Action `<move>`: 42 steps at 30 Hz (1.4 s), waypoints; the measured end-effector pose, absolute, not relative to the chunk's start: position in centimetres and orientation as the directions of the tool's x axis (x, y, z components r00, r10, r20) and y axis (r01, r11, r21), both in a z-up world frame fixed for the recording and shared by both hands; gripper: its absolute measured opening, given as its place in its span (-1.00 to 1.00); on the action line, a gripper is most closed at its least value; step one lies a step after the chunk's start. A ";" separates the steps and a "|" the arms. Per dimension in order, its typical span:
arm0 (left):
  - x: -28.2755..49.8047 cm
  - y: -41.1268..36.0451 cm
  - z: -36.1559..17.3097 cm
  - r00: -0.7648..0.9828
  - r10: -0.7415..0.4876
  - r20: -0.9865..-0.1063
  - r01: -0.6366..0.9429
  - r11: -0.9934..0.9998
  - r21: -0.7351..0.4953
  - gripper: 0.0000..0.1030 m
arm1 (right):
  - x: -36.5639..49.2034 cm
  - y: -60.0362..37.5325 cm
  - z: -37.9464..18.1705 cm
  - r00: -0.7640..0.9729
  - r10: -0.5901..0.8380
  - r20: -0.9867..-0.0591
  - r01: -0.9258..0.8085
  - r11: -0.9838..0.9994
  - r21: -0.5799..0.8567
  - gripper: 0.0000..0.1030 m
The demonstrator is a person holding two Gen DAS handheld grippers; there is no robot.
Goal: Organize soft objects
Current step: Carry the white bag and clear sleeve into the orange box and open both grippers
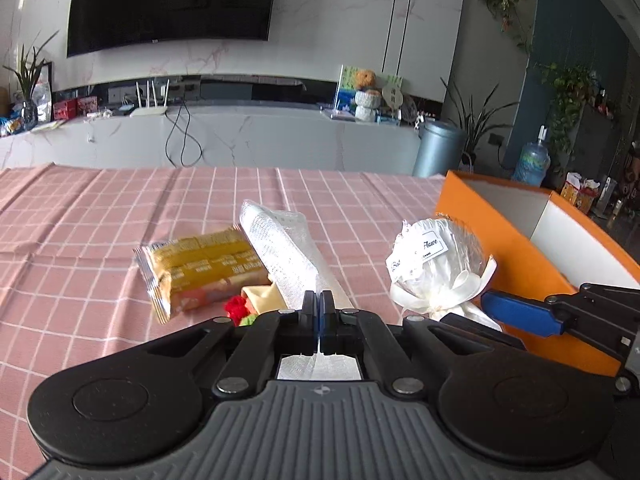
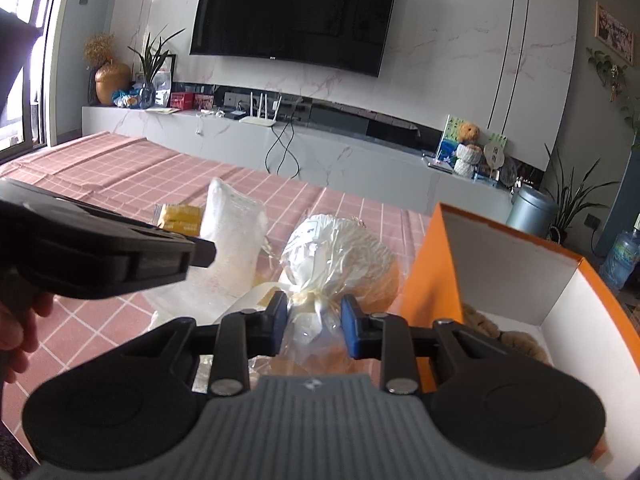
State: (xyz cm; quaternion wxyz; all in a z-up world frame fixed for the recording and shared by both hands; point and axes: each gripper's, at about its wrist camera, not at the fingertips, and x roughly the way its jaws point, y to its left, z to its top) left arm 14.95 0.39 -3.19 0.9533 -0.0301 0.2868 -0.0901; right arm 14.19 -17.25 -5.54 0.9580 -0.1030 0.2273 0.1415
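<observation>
1. The left gripper [image 1: 319,304] had its jaws pressed together on the near end of a white mesh-wrapped packet [image 1: 286,258]; a thin edge of the packet passed between the black fingers [image 1: 308,305].
2. In the left wrist view this packet leaned up and away from the gripper toward 11 o'clock, and its far end rested over a yellow snack pack [image 1: 202,270].
3. The yellow snack pack lay flat on the pink checked tablecloth [image 1: 80,240], at 10 o'clock from the left gripper.
4. A small red and green item [image 1: 237,310] showed just beside the snack pack's near edge; I could not tell what it was.
5. The right gripper [image 2: 314,322] was spread, with its blue pads [image 2: 352,330] on both sides of the tied neck of a white wrapped ball in clear film [image 2: 340,242]. I could not tell whether the pads touched the film.
6. The ball carried a white label [image 1: 430,246] and stood near the orange box [image 2: 430,280], at its left wall.
7. In the right wrist view the orange box was at 2 o'clock, open on top, with a brown plush object [image 2: 500,330] inside on its white floor.
8. The person's left hand [image 2: 16,332] was seen at 9 o'clock in the right wrist view.
</observation>
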 end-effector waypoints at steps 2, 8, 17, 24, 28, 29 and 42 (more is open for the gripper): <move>14.3 0.6 -2.3 0.831 -0.193 -0.523 0.160 0.981 -0.107 -1.00 | 13.6 -17.7 -4.9 0.864 0.226 -0.449 -0.316 0.939 -0.136 -0.46; 12.6 1.1 0.2 0.859 -0.212 -0.466 0.179 0.977 -0.115 -1.00 | 11.6 -19.2 -2.6 0.888 0.242 -0.390 -0.314 0.941 -0.130 -0.47; 10.4 0.0 3.5 0.883 -0.274 -0.381 0.249 0.962 -0.117 -1.00 | 8.8 -22.9 1.1 0.922 0.238 -0.307 -0.290 0.947 -0.138 -0.49; 10.6 -3.6 5.1 0.870 -0.356 -0.342 0.348 0.934 -0.087 -1.00 | 8.3 -26.5 2.7 0.936 0.176 -0.305 -0.243 0.950 -0.198 -0.50; 11.6 -5.8 5.6 0.851 -0.401 -0.340 0.399 0.914 -0.077 -1.00 | 8.6 -28.7 3.0 0.941 0.141 -0.308 -0.215 0.951 -0.220 -0.50; 11.7 -6.3 5.6 0.845 -0.412 -0.341 0.413 0.908 -0.071 -1.00 | 8.8 -29.3 3.1 0.941 0.135 -0.310 -0.209 0.952 -0.222 -0.50; 17.6 -11.1 4.3 0.771 -0.496 -0.400 0.493 0.862 -0.118 -1.00 | 14.5 -34.9 2.3 0.902 0.127 -0.413 -0.226 0.953 -0.202 -0.50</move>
